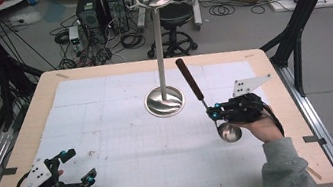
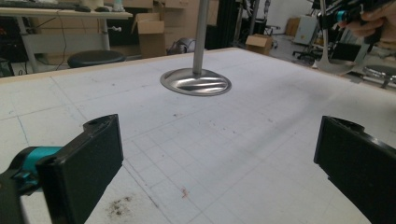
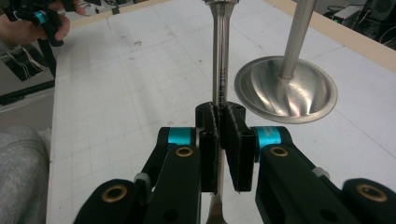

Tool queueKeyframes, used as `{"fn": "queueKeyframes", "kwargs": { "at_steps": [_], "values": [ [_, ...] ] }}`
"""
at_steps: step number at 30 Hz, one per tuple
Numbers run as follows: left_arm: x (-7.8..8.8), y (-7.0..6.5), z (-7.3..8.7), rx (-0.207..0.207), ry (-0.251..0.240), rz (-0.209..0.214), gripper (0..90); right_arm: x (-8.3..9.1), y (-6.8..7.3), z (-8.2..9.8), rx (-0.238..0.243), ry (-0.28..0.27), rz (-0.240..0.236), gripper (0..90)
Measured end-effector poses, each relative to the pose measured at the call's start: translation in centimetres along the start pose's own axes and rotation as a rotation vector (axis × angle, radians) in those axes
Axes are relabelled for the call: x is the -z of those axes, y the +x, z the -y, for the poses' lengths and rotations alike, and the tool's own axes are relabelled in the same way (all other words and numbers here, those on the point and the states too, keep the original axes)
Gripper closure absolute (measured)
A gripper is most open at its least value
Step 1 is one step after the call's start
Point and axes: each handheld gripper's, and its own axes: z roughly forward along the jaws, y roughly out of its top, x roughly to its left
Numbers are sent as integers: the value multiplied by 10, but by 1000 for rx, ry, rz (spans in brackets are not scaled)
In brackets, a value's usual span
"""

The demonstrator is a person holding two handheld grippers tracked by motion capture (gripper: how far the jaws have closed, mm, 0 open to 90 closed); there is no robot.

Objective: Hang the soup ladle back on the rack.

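A steel ladle with a dark handle is held above the table, bowl low and handle slanting up and away. My right gripper is shut on its thin metal shaft, just above the bowl. In the right gripper view the two pads press the shaft from both sides. A tall steel stand with a round base and a ringed top stands at the table's middle, to the left of the ladle. My left gripper rests near the front left corner, open, with nothing between its jaws.
A white gridded mat covers the wooden table. Black frame posts flank the table. On the floor beyond it are a stool, computer cases, cables and cardboard boxes.
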Motion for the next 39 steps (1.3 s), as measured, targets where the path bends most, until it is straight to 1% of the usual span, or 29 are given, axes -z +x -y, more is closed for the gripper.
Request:
{"fn": "queueKeyframes", "kwargs": {
  "at_steps": [2,3,4,6,8,11,15,17,21,23,24,25,26,27,28,30,31,32,33,34,36,39],
  "values": [
    [0,1,1,6,0,-5,18,1,-2,0,-2,-7,-8,845],
    [-1,2,1,7,2,-5,17,1,-3,0,6,-16,-12,845],
    [-1,2,1,8,5,-4,17,1,-3,-1,0,-16,-14,845],
    [-2,2,1,5,6,-2,18,1,-5,-1,10,-22,-16,844],
    [-2,1,1,0,8,0,18,0,-6,-2,20,-22,-12,845],
    [-2,1,1,2,10,1,17,-1,-8,-5,41,-12,8,844],
    [-2,2,1,2,9,0,18,2,-13,-8,44,-30,4,844],
    [-3,1,1,3,9,-2,17,5,-16,-12,53,-38,10,845],
    [-3,1,1,6,9,-1,17,11,-20,-19,45,-58,15,844],
    [-4,2,1,18,6,5,17,15,-23,-22,38,-71,16,844],
    [-4,1,1,24,1,10,18,15,-25,-24,41,-76,27,844],
    [-4,1,1,22,0,11,18,17,-26,-26,37,-70,32,844],
    [-5,0,1,22,0,14,18,17,-28,-27,42,-77,41,844],
    [-5,0,1,22,-3,15,18,19,-29,-29,32,-85,42,844],
    [-5,-1,1,18,-1,16,18,20,-31,-30,33,-94,43,845],
    [-5,-1,0,-5,-11,-1,17,23,-34,-33,24,-119,47,844],
    [-4,-1,0,-10,-19,-8,17,25,-36,-34,14,-136,54,844],
    [-3,0,-1,-10,-29,-12,17,26,-36,-34,1,-146,57,844],
    [-3,1,-1,-7,-35,-15,17,27,-37,-35,-2,-161,64,844],
    [-2,1,0,2,-35,-16,17,27,-38,-35,-11,-168,72,845],
    [-2,2,0,0,-27,-20,17,28,-40,-36,-11,-173,83,845],
    [-2,2,0,3,-30,-17,17,29,-43,-37,-16,-163,100,844]
  ]
}}
